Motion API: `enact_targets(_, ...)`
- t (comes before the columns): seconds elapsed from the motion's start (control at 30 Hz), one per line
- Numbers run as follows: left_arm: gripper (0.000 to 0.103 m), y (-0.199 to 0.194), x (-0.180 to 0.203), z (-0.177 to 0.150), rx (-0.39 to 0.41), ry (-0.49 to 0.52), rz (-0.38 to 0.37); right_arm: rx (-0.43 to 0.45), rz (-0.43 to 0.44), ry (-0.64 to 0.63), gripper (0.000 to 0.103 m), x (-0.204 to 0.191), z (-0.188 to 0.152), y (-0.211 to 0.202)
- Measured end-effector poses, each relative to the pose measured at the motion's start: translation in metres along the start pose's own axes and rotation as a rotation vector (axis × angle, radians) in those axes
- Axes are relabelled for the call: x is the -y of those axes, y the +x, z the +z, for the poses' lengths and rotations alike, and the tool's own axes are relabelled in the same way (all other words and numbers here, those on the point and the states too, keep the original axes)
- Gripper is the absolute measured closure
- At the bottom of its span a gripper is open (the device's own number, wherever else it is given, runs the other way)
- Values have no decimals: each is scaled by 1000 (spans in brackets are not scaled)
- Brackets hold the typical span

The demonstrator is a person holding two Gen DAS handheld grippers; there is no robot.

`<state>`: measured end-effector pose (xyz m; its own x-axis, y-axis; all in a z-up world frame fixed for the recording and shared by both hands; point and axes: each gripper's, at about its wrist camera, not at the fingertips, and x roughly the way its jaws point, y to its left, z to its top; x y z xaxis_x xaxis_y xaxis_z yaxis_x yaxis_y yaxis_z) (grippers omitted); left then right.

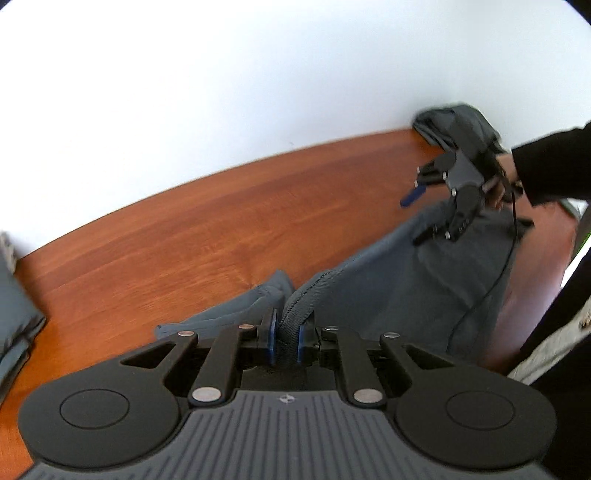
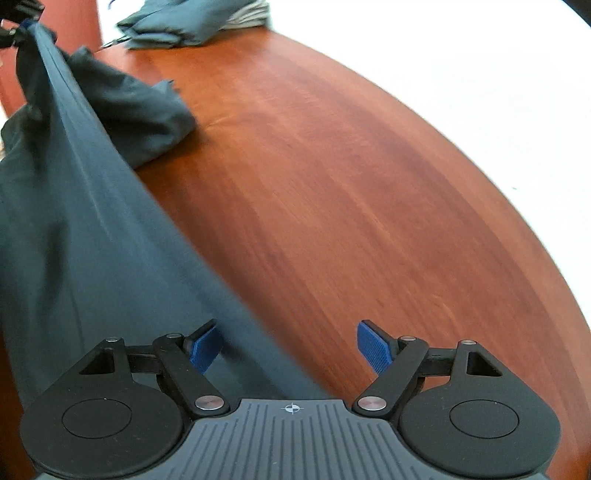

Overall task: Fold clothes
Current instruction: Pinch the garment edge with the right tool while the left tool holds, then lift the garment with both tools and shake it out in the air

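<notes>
Two grippers over a wooden table (image 2: 332, 184). Left gripper (image 1: 286, 338) pinches the ribbed hem of the grey garment (image 1: 406, 280), cloth trailing ahead and to its right. Right gripper (image 2: 290, 347) spread wide, empty, the garment's edge under its left finger (image 2: 205, 349).

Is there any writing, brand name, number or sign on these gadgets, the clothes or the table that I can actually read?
No words, brands or numbers can be read in either view.
Only sign: a small crosshair mark on the left gripper body and on the right gripper body.
The grey garment, folded clothes and wooden table show no label.
</notes>
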<state>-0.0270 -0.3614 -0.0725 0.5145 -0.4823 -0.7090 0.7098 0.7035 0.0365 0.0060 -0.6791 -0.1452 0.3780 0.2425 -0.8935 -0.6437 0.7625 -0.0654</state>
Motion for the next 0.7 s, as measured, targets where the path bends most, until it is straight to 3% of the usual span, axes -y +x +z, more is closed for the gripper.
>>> enact_targets(0.03, 88, -4, 2, -1, 8, -13, 12, -12, 25, -8, 23, 0, 1, 2)
enact_targets(0.1, 88, -12, 7, -4, 22, -37, 35, -33, 75, -19, 36, 0, 0, 2)
enact_targets(0.17, 88, -18, 12, -7, 31, -59, 58, -38, 88, -27, 57, -2, -1, -1)
enact_targets(0.2, 88, -19, 13, -8, 33, -71, 73, -33, 92, -16, 62, -3, 0, -3)
enact_targets(0.27, 88, -16, 11, -9, 35, -108, 114, -25, 96, 16, 86, -5, -1, -9)
enact_targets(0.37, 88, -5, 2, -5, 35, -180, 171, 10, 55, 97, 91, -6, -1, -22)
enact_targets(0.5, 88, 29, -21, 17, 18, -251, 227, 40, -75, 138, 93, -4, 9, -31)
enact_targets(0.7, 88, 87, -71, 59, -22, -330, 255, 49, -212, 209, 95, 22, 36, -25)
